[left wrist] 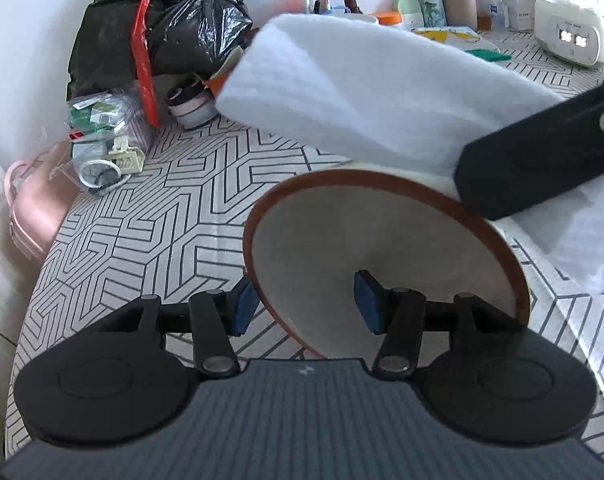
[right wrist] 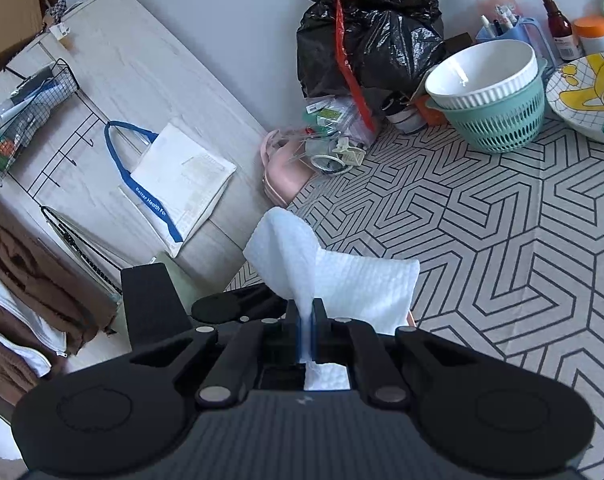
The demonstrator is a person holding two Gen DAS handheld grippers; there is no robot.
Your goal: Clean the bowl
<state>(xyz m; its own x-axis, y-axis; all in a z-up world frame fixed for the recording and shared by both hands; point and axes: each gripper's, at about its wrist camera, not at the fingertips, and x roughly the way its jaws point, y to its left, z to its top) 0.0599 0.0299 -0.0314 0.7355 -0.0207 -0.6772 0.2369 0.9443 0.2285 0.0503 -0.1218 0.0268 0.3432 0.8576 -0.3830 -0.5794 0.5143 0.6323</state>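
A bowl [left wrist: 382, 236] with a brown rim and white inside is tilted on edge above the patterned tablecloth [left wrist: 161, 220]. My left gripper [left wrist: 306, 304] is shut on the bowl's wall, one blue pad [left wrist: 245, 308] outside it and the other inside. A white cloth [left wrist: 342, 88] lies over the bowl's far rim, and the right gripper's black finger [left wrist: 542, 164] presses in there. In the right wrist view my right gripper [right wrist: 306, 320] is shut on that white cloth [right wrist: 342, 284], which fans out ahead and hides the bowl.
A black rubbish bag [right wrist: 366, 36] with a red strip stands at the wall. A teal basket [right wrist: 498, 120] holds a white bowl [right wrist: 482, 72], next to a cartoon dish [right wrist: 582, 96] and bottles. A pink bag [left wrist: 33, 208] hangs off the table's left edge. A white appliance [left wrist: 570, 36] sits far right.
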